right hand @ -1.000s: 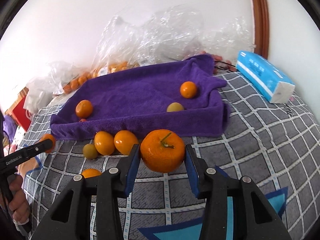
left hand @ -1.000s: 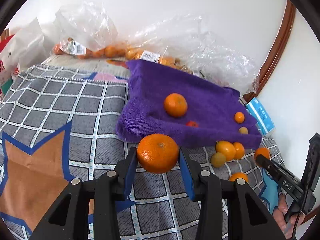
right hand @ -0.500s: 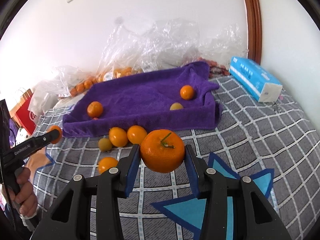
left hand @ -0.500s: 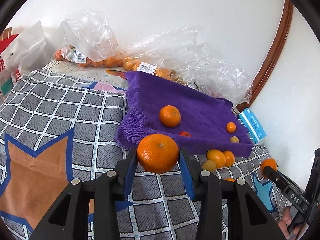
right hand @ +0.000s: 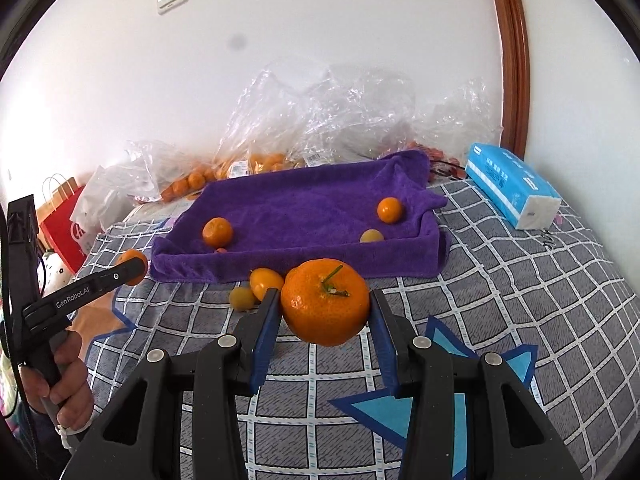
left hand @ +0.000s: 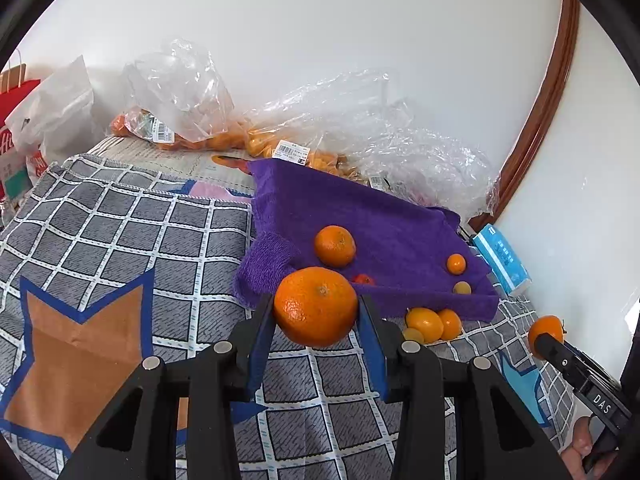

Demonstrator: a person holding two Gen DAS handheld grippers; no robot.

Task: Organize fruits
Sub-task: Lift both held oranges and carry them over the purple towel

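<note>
Between the blue pads of the left tongs (left hand: 316, 312) sits a large mandarin (left hand: 315, 306), clamped at a narrow opening above the checked cover (left hand: 120, 232), and the right tongs (right hand: 325, 308) pinch a stemmed mandarin (right hand: 325, 301) the same way. Beyond both tongs lies the purple towel tray (right hand: 304, 204) holding a few small fruits, with loose kumquats (right hand: 265, 282) just before its near edge. Both tongs tilt downward; a hand (right hand: 64, 384) grips the left handle.
</note>
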